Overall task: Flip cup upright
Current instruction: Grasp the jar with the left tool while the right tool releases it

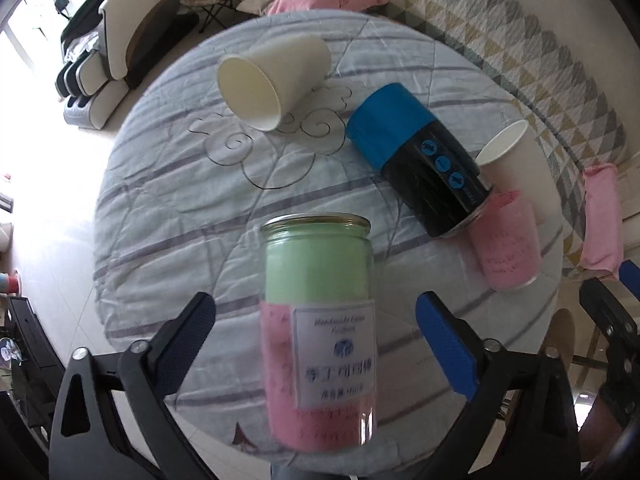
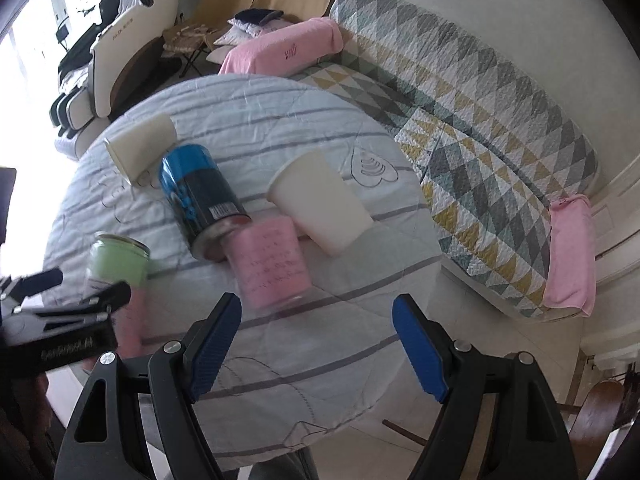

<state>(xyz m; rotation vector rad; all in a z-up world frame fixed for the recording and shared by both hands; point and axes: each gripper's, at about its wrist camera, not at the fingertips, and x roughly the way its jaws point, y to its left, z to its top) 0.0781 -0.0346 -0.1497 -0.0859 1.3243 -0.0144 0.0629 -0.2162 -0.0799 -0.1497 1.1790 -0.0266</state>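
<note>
Several containers lie on their sides on a round table with a striped cloth (image 1: pixel 168 208). A glass jar with green top and pink label (image 1: pixel 320 320) lies between the fingers of my open left gripper (image 1: pixel 316 340), untouched. It shows at the left in the right wrist view (image 2: pixel 116 264). A white paper cup (image 1: pixel 272 80) lies far left, mouth toward me. A blue and black can (image 1: pixel 420 160), a pink cup (image 1: pixel 504 244) and another white paper cup (image 1: pixel 516 168) lie to the right. My right gripper (image 2: pixel 316 344) is open and empty, just short of the pink cup (image 2: pixel 268 264).
A sofa with a triangle-pattern quilt (image 2: pixel 500 140) and pink pillows (image 2: pixel 280 48) curves behind and right of the table. A massage chair (image 2: pixel 112 56) and folding chairs stand at the back left. The table's edge is near both grippers.
</note>
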